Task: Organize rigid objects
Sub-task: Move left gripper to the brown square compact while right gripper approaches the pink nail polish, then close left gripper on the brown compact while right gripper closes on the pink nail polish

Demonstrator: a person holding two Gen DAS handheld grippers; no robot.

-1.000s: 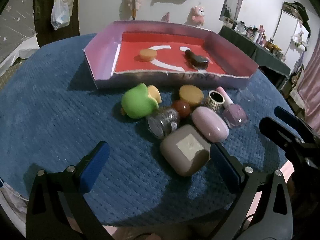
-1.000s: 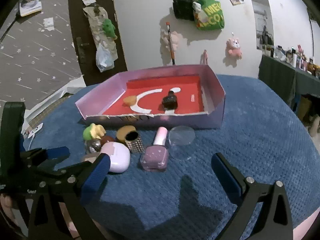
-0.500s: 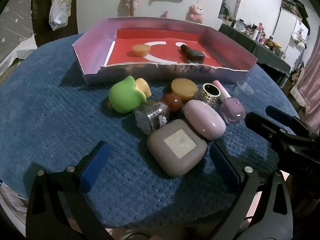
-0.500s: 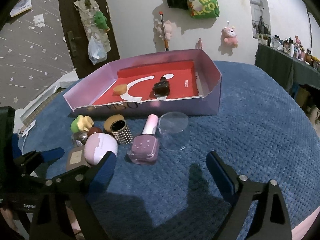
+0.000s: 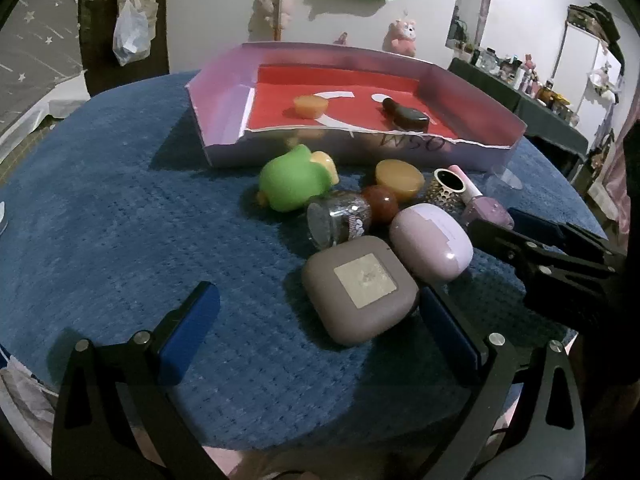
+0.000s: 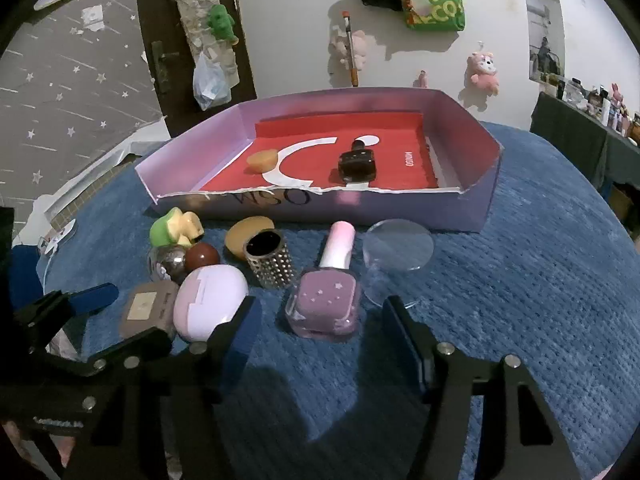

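Both tools shared one build. The left gripper [image 5: 316, 320] had black angular finger arms with triangular cut-outs, silver screws along the frame and flat blue pads [image 5: 188, 332]. The right gripper [image 6: 320, 332] matched it, with faint white lettering low on its left frame.

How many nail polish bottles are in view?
2. A dark bottle lies inside the tray; a purple bottle lies on the blue cloth, between the closing right gripper jaws, untouched.
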